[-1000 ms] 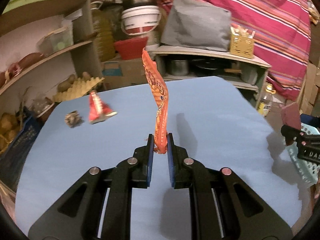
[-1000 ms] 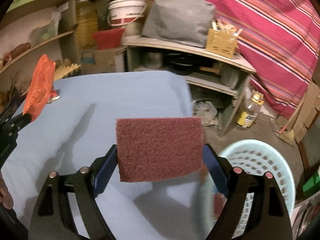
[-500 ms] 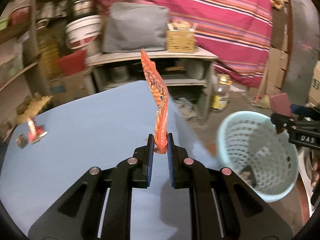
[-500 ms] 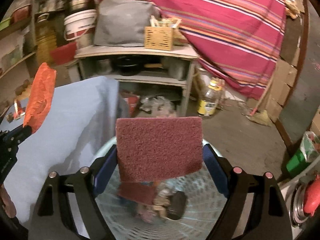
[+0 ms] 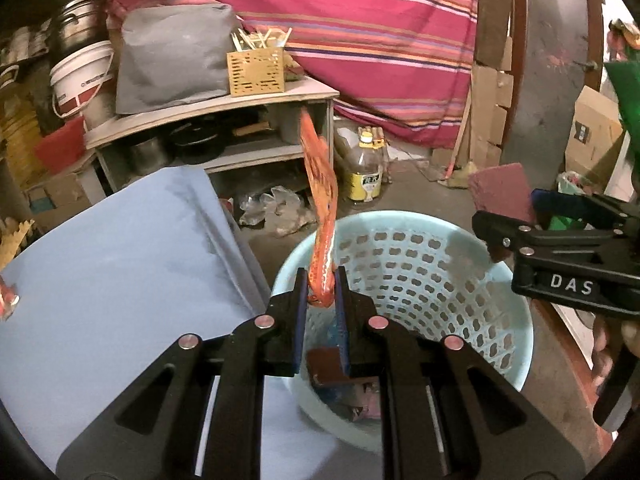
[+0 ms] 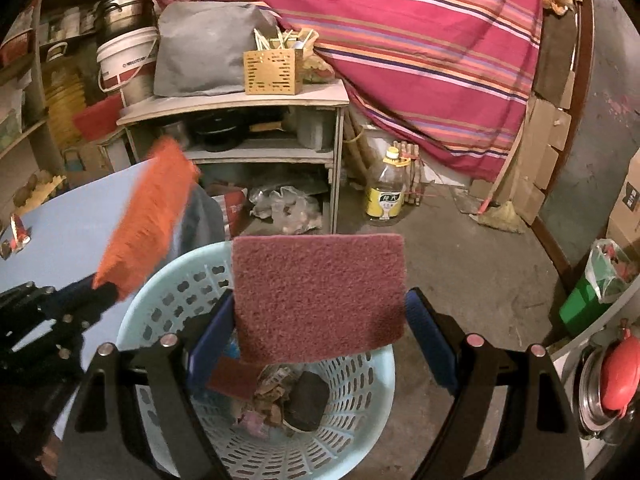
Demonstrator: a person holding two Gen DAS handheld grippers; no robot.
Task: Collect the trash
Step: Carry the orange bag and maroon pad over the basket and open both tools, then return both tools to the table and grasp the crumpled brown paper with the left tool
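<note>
Probably a cluttered home storeroom: shelved pots [image 6: 224,136], bucket [image 6: 126,62], striped blanket [image 6: 420,48].

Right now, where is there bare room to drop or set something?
Free: blue table between its right edge and the wrapper scraps; basket walls above the trash pile. Crowded: basket mouth, where left gripper with wrapper and right gripper with pad meet.

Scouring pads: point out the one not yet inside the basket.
It is the large maroon scouring pad held in the right gripper above the light blue basket. The other maroon pad already lies inside, among the trash.
</note>
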